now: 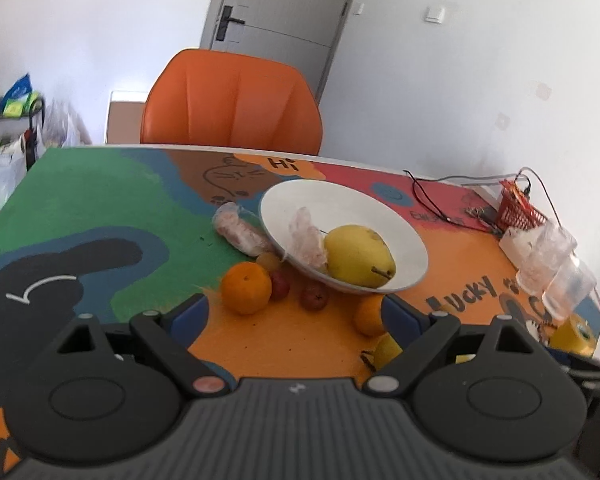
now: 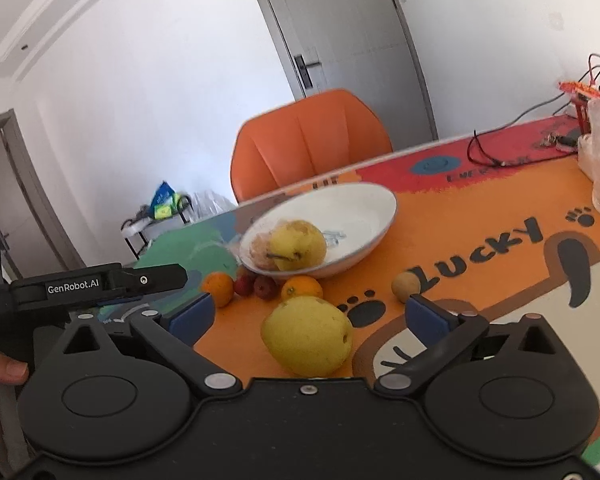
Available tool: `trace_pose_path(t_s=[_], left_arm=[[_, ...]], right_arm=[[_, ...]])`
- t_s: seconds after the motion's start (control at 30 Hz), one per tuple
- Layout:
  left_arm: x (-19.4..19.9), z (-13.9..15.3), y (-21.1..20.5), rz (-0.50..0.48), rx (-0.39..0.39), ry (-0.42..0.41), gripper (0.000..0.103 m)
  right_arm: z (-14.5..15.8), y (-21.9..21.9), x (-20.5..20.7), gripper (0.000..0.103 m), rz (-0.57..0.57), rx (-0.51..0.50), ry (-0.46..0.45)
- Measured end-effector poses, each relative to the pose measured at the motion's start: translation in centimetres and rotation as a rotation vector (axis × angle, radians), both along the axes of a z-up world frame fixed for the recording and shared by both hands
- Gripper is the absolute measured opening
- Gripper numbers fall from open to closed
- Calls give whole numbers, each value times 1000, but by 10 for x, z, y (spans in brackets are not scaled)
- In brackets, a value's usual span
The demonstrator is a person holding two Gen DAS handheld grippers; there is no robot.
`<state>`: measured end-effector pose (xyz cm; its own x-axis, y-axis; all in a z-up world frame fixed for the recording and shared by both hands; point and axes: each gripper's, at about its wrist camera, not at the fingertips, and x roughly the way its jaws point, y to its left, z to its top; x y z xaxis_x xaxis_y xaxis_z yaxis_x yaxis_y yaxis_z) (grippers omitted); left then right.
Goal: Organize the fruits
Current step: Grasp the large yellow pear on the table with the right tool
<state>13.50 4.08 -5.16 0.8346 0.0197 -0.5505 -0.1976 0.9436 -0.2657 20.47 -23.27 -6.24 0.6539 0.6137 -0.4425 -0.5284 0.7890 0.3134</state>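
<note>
A white bowl holds a yellow pear and a plastic-wrapped fruit. In front of it on the table lie an orange, two small red fruits, a second orange and a wrapped fruit. My left gripper is open and empty, short of these fruits. In the right wrist view the bowl is farther off. A second yellow pear lies between the fingers of my open right gripper. A small brown fruit lies to its right.
An orange chair stands behind the table. At the right are a red basket with wires, clear plastic cups and a yellow tape roll. The left gripper's body shows in the right wrist view.
</note>
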Motion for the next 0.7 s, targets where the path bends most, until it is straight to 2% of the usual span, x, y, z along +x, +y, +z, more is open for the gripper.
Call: trace_pose_path(t_s=[0.07, 0.2, 0.3, 0.7], left_arm=[[-2, 0, 0, -4, 7, -9, 92], [-6, -4, 0, -15, 11, -4, 92], [-6, -5, 0, -22, 25, 0, 92], [7, -18, 0, -48, 19, 33, 92]], right_arm=[[-4, 4, 5, 102, -4, -10, 23], [-7, 12, 3, 102, 18, -15, 8], [-11, 19, 2, 97, 36, -27, 13], [-27, 42, 19, 96, 59, -73, 31]])
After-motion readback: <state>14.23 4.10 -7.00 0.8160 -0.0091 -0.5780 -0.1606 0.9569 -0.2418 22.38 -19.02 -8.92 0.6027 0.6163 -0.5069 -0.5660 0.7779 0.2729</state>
